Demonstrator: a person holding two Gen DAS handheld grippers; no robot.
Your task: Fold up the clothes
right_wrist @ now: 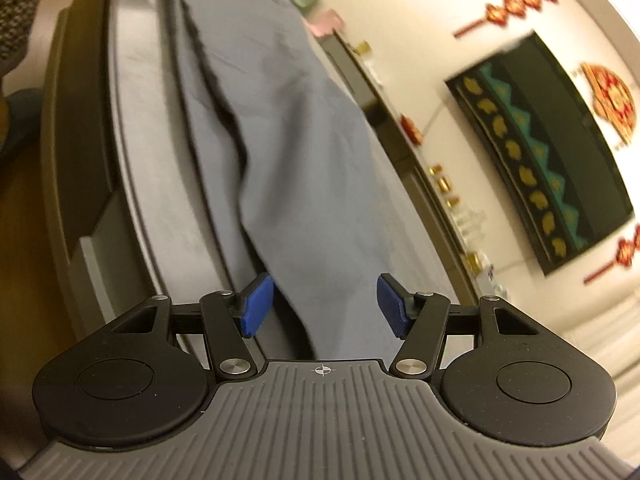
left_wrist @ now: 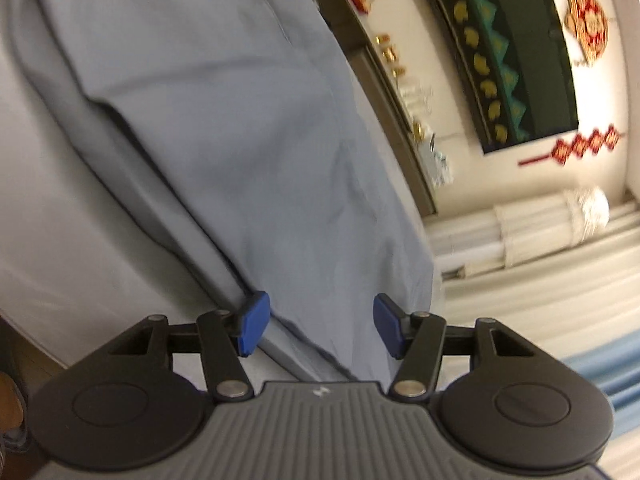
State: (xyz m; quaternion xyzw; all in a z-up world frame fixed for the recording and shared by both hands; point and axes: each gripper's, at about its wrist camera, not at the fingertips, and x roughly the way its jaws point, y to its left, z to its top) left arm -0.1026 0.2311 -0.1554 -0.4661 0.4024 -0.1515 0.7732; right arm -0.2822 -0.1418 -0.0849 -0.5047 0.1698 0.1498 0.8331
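My long grey-blue cotton garment (left_wrist: 224, 152) lies stretched along the pale grey counter (left_wrist: 52, 216). Both jaws stand apart, empty, straddling its ends; closing shallow could pinch one layer only, skewing the fold.

Warm, yellowish indoor light in both wrist views, motion blur smearing the dark green-and-gold patterned wall panel (left_wrist: 516, 52) and red hanging ornaments (right_wrist: 508, 8), strong fisheye bending at edges, soft shadows in grey-blue fabric (left_wrist: 224, 128) folds, dark vignetted corners
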